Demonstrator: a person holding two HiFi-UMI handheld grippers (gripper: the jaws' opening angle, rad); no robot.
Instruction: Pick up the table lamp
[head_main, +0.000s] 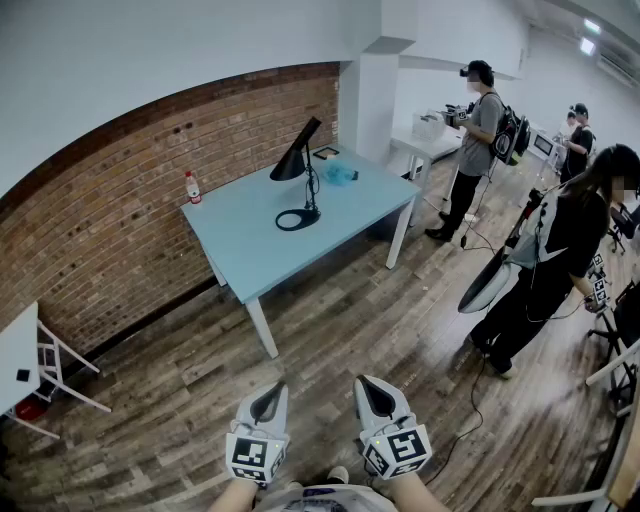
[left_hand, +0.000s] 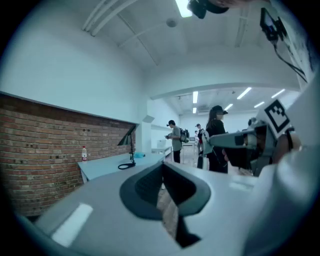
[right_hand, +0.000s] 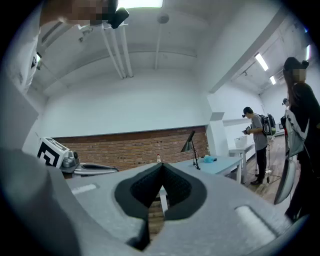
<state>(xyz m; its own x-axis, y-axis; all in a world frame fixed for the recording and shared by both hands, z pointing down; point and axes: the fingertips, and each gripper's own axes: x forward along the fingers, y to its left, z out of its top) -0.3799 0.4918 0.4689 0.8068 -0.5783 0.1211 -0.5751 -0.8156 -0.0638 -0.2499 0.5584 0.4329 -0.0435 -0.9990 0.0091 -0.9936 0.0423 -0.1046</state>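
My left gripper (head_main: 268, 400) and right gripper (head_main: 376, 392) sit low at the bottom of the head view. They are side by side, near each other but apart, and both point forward, roughly level. My left jaws are pressed together with nothing between them. My right jaws are the same: closed and empty. The left marker cube (head_main: 256, 456) faces up at the head camera, and so does the right marker cube (head_main: 400, 448). My forearms (head_main: 236, 495) come in from the bottom edge, one behind each gripper.
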